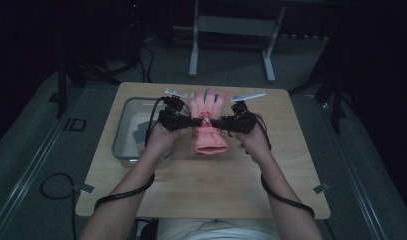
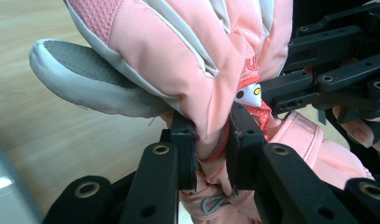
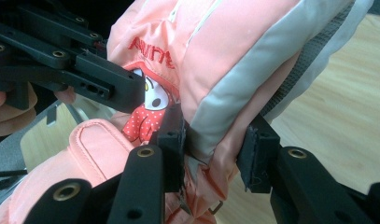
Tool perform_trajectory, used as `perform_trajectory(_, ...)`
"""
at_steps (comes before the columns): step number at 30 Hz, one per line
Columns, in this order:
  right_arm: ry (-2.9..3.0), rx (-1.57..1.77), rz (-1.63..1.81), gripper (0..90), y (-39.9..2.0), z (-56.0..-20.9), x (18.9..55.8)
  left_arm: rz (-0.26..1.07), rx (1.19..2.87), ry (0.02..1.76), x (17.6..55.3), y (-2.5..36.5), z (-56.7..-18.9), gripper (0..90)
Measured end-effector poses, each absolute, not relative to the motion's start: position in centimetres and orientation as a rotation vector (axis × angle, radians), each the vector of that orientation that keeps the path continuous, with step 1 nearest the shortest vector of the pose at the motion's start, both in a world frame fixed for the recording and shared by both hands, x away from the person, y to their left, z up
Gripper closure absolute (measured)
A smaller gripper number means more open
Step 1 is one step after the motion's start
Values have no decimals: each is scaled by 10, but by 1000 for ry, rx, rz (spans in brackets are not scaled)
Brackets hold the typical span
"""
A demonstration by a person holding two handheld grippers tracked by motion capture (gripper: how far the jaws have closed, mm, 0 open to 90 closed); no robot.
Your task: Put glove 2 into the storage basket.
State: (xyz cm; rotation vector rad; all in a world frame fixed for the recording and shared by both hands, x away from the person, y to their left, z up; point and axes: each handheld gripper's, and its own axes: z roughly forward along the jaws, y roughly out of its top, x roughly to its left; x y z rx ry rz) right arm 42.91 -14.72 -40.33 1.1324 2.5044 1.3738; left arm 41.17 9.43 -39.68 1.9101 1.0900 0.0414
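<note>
A pink glove (image 1: pixel 207 131) with grey trim and a cartoon patch hangs between both grippers over the wooden table (image 1: pixel 216 185), fingers pointing away from the person. My left gripper (image 1: pixel 198 121) comes in from the left and is shut on a fold of the glove (image 2: pixel 178 51) near the wrist, pads (image 2: pixel 185 149) pressed into the fabric. My right gripper (image 1: pixel 215 122) comes from the right and is shut on the grey-edged side of the glove (image 3: pixel 234 56). Its jaws (image 3: pixel 215 149) pinch a thick bunch. Each gripper view shows the other gripper (image 2: pixel 318 79) (image 3: pixel 85 70) close behind the glove.
A clear grey bin (image 1: pixel 122 135) stands at the table's left with something pale inside. Two thin white items (image 1: pixel 248 96) lie near the far edge behind the glove. A metal stand (image 1: pixel 231 30) is on the floor beyond the table.
</note>
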Motion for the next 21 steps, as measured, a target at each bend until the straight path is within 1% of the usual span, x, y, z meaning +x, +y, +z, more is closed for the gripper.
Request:
perform_trajectory(9,2538,1038,1387,656,-108,-385,438,92,1872,1127,407,133,-380,751)
perform_trajectory(21,2610,953,1392,656,-49,-376,450,155,1830,1222,398,186,-371,752)
